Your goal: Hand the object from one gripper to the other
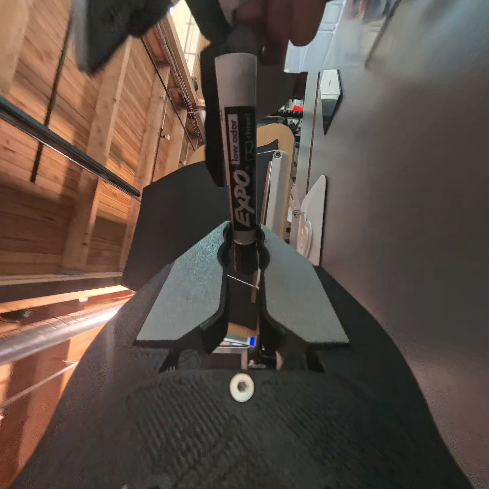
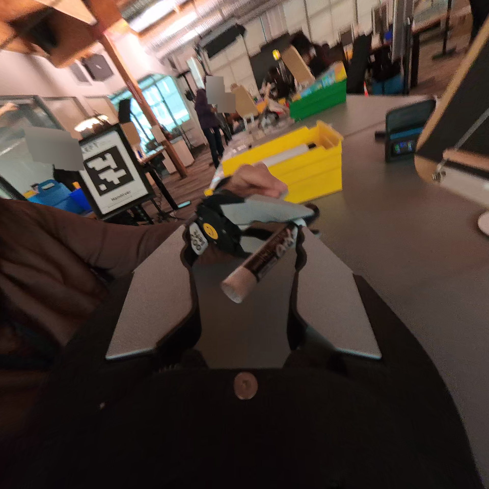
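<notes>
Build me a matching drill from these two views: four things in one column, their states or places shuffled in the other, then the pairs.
Column one
1. left tool
2. right tool
3. yellow bin
4. green bin

Column two
A. open, the marker's free end showing between its fingers
B. far back, beyond the other bin
C. shut on the marker
D. on the grey table, nearer the camera

Pairs: 1-C, 2-A, 3-D, 4-B
</notes>
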### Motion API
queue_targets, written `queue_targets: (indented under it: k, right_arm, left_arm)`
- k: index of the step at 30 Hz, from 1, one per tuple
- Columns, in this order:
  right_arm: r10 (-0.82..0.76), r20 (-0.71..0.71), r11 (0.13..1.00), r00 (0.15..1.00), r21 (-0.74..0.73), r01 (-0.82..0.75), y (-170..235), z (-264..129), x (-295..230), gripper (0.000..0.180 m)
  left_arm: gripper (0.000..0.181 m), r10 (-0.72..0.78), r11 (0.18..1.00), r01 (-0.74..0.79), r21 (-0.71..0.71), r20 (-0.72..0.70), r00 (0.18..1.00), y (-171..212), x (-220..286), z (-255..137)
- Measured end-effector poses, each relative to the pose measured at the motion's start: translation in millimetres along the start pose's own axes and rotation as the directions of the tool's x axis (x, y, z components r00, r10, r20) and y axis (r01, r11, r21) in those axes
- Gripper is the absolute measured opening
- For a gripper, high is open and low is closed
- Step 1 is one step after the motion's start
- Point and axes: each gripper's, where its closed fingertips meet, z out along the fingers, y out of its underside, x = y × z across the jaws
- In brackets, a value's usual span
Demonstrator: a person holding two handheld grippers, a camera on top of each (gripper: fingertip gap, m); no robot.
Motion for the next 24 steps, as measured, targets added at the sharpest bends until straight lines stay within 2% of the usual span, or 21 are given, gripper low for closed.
queue_targets:
  k: [3, 5, 8, 11, 13, 14, 16, 18, 21, 24]
  right_arm:
    - [0.035, -0.111, 0.988, 0.993, -0.144, -0.051, 29.1, 7.0, 24.2, 0.064]
    - [0.048, -0.094, 0.978, 0.994, -0.2, -0.066, 41.1, 11.6, 24.0, 0.054]
    - [0.044, -0.156, 0.963, 0.987, -0.257, -0.083, 53.3, 9.3, 36.6, 0.038]
    - [0.05, -0.186, 0.975, 0.981, -0.204, -0.089, 42.8, 4.5, 42.9, 0.021]
    - [0.016, -0.271, 0.988, 0.963, -0.145, -0.057, 31.0, -5.4, 55.8, 0.016]
    - [-0.015, -0.295, 0.993, 0.956, -0.114, -0.019, 23.7, -10.1, 58.7, 0.018]
    - [-0.101, -0.327, 0.994, 0.94, -0.061, 0.085, 7.5, -17.6, 58.0, 0.018]
    - [-0.178, -0.334, 0.983, 0.925, -0.022, 0.181, -5.9, -20.7, 49.9, 0.016]
    - [-0.306, -0.326, 0.948, 0.894, -0.016, 0.319, -15.0, -18.6, 35.6, 0.017]
    - [-0.414, -0.302, 0.905, 0.859, -0.032, 0.425, -16.2, -11.0, 21.4, 0.016]
  left_arm:
    - [0.015, 0.133, 0.991, -0.133, -0.001, 0.024, 0.991, -4.9, -2.9, -1.4]
    - [0.015, 0.205, 0.979, -0.205, -0.018, 0.004, 0.979, -4.1, 1.7, -0.8]
    - [0.016, 0.209, 0.978, -0.209, -0.009, -0.01, 0.978, -6.4, 5.7, -1.1]
    - [0.017, 0.07, 0.997, -0.07, -0.034, 0.004, 0.998, -2.3, 2.2, -0.3]
    - [0.015, -0.141, 0.99, 0.141, -0.03, 0.0, 0.99, 0.6, -4.6, -1.9]
    - [0.015, -0.287, 0.958, 0.287, -0.018, -0.033, 0.957, -0.2, -5.9, -2.6]
    - [0.019, -0.585, 0.809, 0.586, -0.045, -0.154, 0.796, -4.0, -0.8, -1.3]
    - [0.017, -0.771, 0.622, 0.779, -0.082, -0.241, 0.59, -11.1, 2.4, 0.6]
    - [0.011, -0.886, 0.385, 0.923, -0.017, -0.286, 0.364, -20.1, -15.7, -1.9]
    - [0.024, -0.923, 0.135, 0.991, 0.004, -0.363, 0.127, -27.7, -33.6, -7.0]
